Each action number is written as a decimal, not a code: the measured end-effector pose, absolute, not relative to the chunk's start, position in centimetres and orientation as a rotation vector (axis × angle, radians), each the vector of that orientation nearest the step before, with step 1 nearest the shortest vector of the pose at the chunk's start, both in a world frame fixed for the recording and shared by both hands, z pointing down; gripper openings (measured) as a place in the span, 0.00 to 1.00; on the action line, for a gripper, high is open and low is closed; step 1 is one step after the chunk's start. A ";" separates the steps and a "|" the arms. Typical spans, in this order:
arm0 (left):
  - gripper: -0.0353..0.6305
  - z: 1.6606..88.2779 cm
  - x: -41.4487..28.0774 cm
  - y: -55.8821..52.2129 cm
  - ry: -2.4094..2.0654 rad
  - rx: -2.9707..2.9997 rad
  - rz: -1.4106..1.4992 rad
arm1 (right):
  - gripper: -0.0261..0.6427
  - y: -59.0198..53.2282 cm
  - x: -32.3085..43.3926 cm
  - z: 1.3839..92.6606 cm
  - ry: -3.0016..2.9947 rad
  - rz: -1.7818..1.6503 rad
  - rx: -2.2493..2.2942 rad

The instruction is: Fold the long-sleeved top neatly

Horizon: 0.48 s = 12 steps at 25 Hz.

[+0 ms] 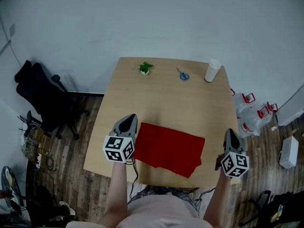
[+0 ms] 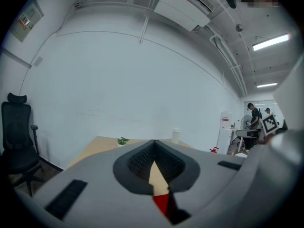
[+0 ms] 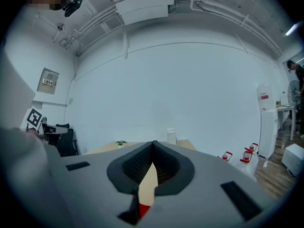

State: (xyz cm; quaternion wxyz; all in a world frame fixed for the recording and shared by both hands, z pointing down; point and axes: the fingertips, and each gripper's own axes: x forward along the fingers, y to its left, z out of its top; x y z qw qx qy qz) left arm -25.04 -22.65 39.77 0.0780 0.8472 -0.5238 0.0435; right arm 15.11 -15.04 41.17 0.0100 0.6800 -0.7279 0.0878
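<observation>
the red long-sleeved top [image 1: 168, 148] lies on the near part of the desk [image 1: 166, 99], just in front of the person. it is already gathered into a compact, roughly rectangular packet. its long axis runs across the person from left to right, slightly tilted, so the right end sits a little closer to the near edge. that lower right corner looks looser and less square than the rest.

the left gripper [image 1: 128, 119] is clenched on nothing, its jaws pressed together with only a sliver of red cloth showing below them in the left gripper view. it hangs just beside the top's left short edge, pointing away from the person. the right gripper [image 1: 231, 133] is likewise closed and empty. it is held over the desk's near right corner, clearly apart from the top's right short edge.

the top therefore lies between the two, inward of each, and the left gripper is the nearer. any further fold or tidying probably starts from that left edge, or needs the right gripper to come inward to the untidy corner.

a small plant [image 1: 145, 68], scissors [image 1: 183, 75] and a white container [image 1: 212, 71] stand well apart along the far edge.
</observation>
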 end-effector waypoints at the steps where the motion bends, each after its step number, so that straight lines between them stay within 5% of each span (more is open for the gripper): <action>1: 0.06 39.8 -25.0 -22.7 -1.568 2.537 0.131 | 0.05 -15.1 15.1 41.2 -2.270 0.275 2.122; 12: 0.06 40.1 -24.7 -22.5 -1.549 2.532 0.126 | 0.05 -14.9 15.0 42.0 -2.256 0.298 2.123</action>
